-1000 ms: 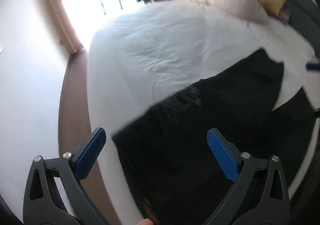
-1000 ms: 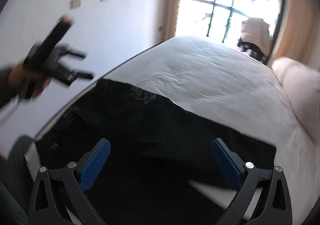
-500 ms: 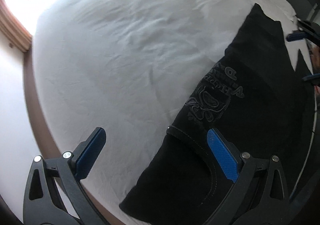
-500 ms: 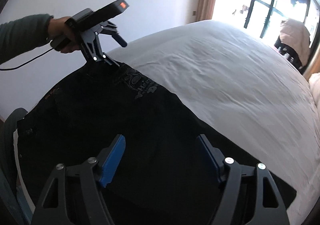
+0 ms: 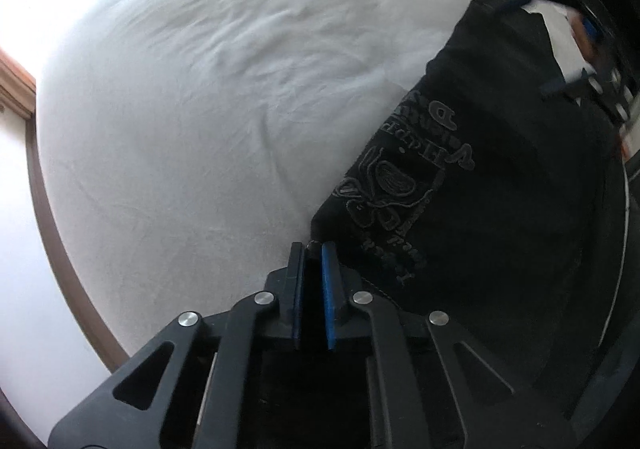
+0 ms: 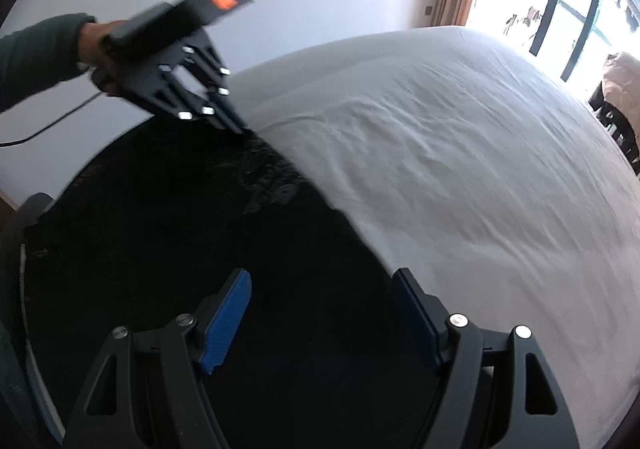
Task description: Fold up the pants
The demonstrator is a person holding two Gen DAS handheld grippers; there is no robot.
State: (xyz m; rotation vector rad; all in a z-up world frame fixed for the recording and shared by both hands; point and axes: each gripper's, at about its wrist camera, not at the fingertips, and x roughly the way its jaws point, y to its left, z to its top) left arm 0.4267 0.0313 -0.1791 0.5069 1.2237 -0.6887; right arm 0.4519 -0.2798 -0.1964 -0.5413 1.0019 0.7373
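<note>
Left wrist view: the left hand-held gripper point(image 5: 313, 249) has its blue pads drawn almost together on the near corner of the black cotton pants with a tone-on-tone embroidered emblem point(image 5: 480, 177), pinching what looks like the waistband edge. From that pinch the garment runs away up and to the right, its long axis slanting toward the far right of the white-sheeted bed point(image 5: 208, 81). The fabric lies flat and dark, with faint stitching near the pads and the embroidered lettering point(image 5: 420, 153) just beyond them. The right hand-held gripper point(image 5: 560, 45) shows blurred at the far end of the cloth; from here I cannot tell how its jaws stand.

Right wrist view: the right hand-held gripper point(image 6: 324, 289) hangs over the pants point(image 6: 160, 233) with its jaws spread wide and nothing between them; the blue pads straddle the garment's bed-side edge. The cloth stretches ahead and leftward to the left hand-held gripper point(image 6: 236, 125), which is closed at the far corner. So each tool sits at one end of the same long edge. The right one is likely the next to close, since the fold needs both ends lifted together.
</note>
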